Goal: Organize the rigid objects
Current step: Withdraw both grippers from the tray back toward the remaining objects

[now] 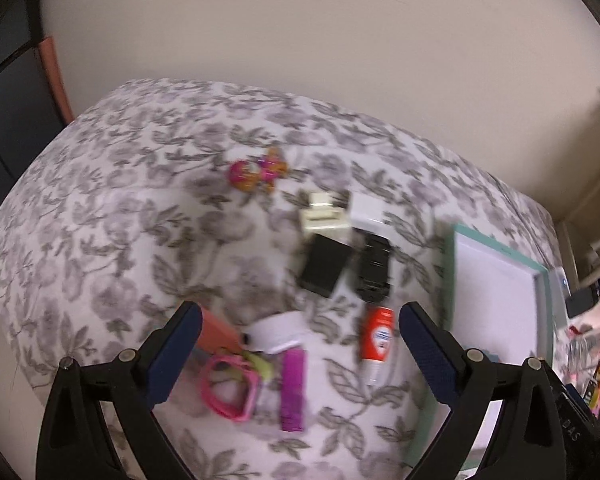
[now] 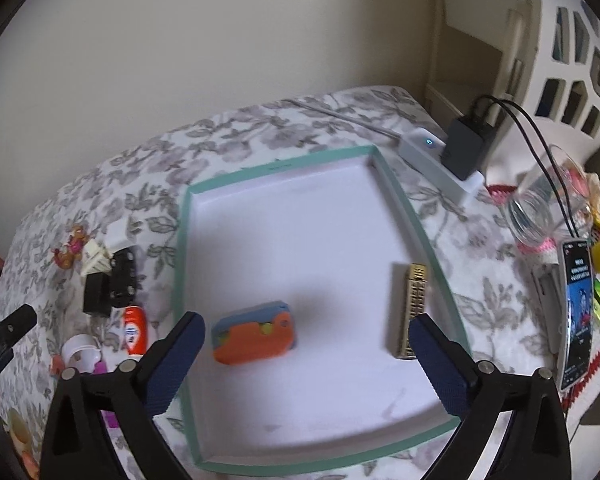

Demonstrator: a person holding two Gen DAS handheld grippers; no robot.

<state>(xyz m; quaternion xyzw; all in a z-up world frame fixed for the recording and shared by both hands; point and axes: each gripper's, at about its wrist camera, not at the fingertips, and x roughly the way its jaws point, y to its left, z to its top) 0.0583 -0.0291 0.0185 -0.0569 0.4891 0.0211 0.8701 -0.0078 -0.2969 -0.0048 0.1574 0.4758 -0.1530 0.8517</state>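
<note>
My left gripper (image 1: 300, 354) is open and empty above a cluster on the floral cloth: a pink frame (image 1: 230, 388), a purple bar (image 1: 293, 390), a white cap (image 1: 278, 332), an orange tube (image 1: 377, 336), two black blocks (image 1: 324, 266) and a cream piece (image 1: 320, 214). An orange-pink toy (image 1: 260, 170) lies farther back. My right gripper (image 2: 306, 364) is open and empty over the teal-rimmed white tray (image 2: 412, 220), which holds an orange-blue block (image 2: 254, 334) and a gold bar (image 2: 412, 310). The left gripper's fingertip shows in the right wrist view (image 2: 18, 322).
The tray's rim shows at the right of the left wrist view (image 1: 450, 264). Right of the tray are a white power strip with a black charger (image 2: 462, 146), a glass jar (image 2: 540, 208), a phone (image 2: 578, 314) and a white basket (image 2: 572, 60). A wall stands behind.
</note>
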